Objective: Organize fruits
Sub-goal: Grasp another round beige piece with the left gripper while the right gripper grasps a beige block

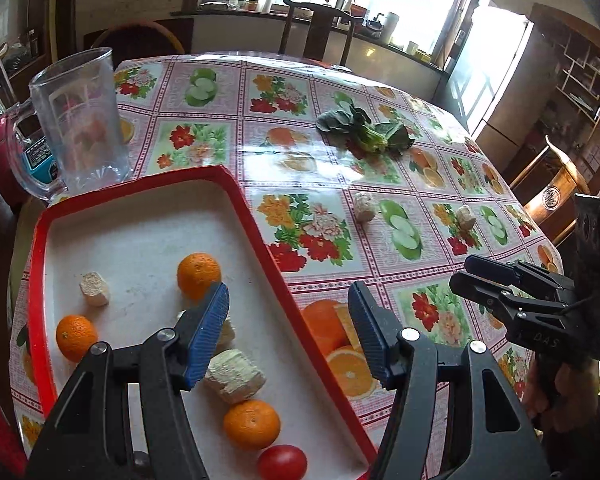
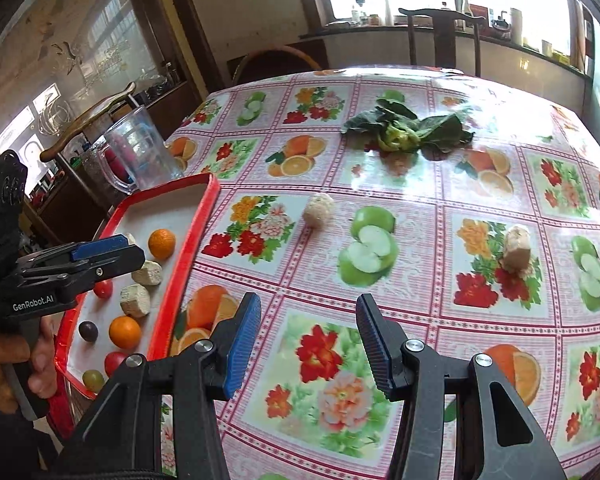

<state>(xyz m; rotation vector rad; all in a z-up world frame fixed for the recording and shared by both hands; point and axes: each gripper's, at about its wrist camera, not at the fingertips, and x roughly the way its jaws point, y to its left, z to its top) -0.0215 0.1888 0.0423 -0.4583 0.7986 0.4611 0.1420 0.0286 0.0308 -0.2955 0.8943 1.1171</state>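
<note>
A clear plastic pitcher stands at the table's far left edge, on the floral oilcloth. Well to its right lies a bunch of leafy greens (rather limp). Beyond the pitcher, across the table, stands a dark wooden chair.

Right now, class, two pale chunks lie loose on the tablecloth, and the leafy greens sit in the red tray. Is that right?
Not quite. The leafy greens lie on the tablecloth, outside the red tray, as the right wrist view shows. Two pale chunks do lie loose there.
</note>
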